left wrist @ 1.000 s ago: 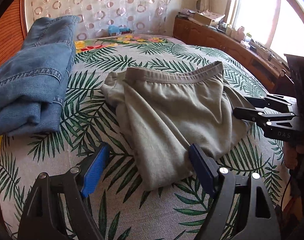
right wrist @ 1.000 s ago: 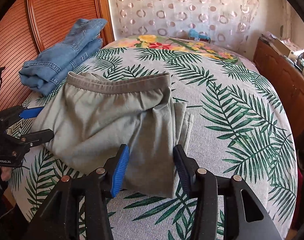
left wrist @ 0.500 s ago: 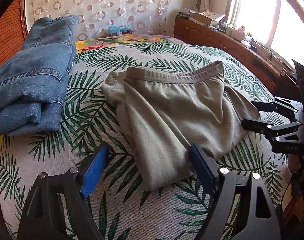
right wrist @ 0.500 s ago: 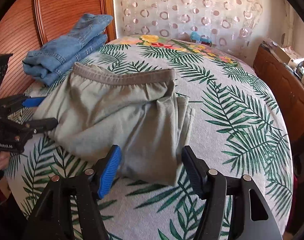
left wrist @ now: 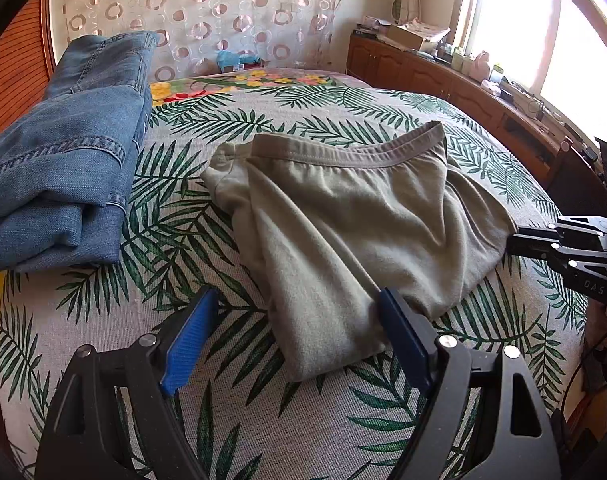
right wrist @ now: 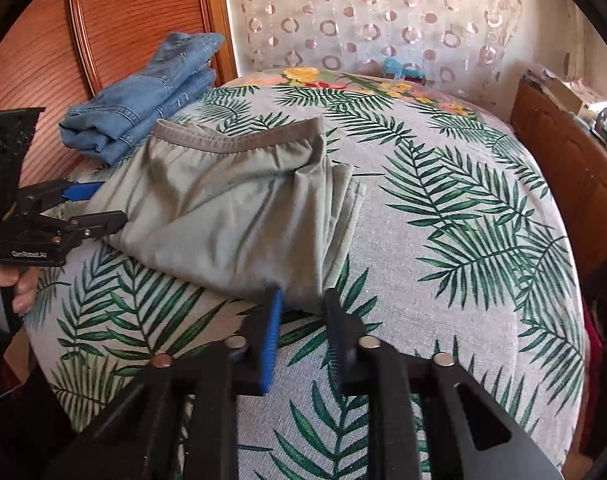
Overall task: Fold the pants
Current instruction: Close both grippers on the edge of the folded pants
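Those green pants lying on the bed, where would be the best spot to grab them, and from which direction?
Probably the near folded corners of the olive-green pants, coming in low from the bed's near edge. The waistband lies at the far side, while the near edges sit loose and raised. The left gripper hangs open around one near corner; the right gripper has its jaws narrowed at the other.

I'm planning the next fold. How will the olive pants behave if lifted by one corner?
The olive pants look like thin, soft knit with loose wrinkles, so they will probably droop and partly unfold. They seem light. The ribbed waistband looks thicker and may hold its line better. The right gripper is at their near corner.
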Demonstrator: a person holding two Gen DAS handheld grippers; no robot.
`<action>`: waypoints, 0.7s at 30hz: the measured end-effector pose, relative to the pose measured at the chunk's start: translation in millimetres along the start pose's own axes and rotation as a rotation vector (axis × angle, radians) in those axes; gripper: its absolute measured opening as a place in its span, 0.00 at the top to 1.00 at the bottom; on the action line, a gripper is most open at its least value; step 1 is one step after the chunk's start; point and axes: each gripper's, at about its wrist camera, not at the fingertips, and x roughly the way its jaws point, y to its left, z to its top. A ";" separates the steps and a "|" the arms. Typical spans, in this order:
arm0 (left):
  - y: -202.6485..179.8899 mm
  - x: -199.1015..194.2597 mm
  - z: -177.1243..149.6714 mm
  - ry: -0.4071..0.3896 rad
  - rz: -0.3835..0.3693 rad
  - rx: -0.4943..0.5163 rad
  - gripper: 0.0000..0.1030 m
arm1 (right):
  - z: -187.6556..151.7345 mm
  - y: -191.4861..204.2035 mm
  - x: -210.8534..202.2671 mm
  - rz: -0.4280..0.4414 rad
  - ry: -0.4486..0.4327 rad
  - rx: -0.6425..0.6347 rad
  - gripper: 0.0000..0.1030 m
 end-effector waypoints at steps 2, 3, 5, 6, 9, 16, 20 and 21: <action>-0.3 0.0 -0.1 0.000 0.000 0.000 0.20 | -1.9 -5.6 -2.2 0.026 -0.014 0.012 0.91; -0.1 0.1 0.1 0.000 0.000 0.000 0.20 | -3.4 -8.2 -4.2 0.025 -0.023 0.021 0.92; -0.1 0.1 0.0 0.000 0.001 0.001 0.19 | -5.5 -13.2 -10.1 0.000 -0.049 0.035 0.95; -0.1 0.1 -0.1 0.000 0.001 0.001 0.19 | -6.7 -15.3 -13.2 -0.023 -0.062 0.043 0.95; 1.0 -0.2 -0.6 -0.004 -0.002 -0.002 0.19 | -10.3 -16.0 -14.1 -0.024 -0.055 0.054 0.95; 6.5 -20.3 -14.9 -0.029 -0.028 -0.011 0.36 | -13.6 -13.3 -10.5 -0.024 -0.045 0.050 0.95; 5.5 -18.9 -20.1 -0.012 -0.100 0.002 0.63 | -11.4 -12.5 -10.0 -0.025 -0.049 0.052 0.95; 5.0 -17.5 -19.9 -0.009 -0.112 0.005 0.66 | -11.1 -11.9 -9.7 -0.028 -0.049 0.050 0.95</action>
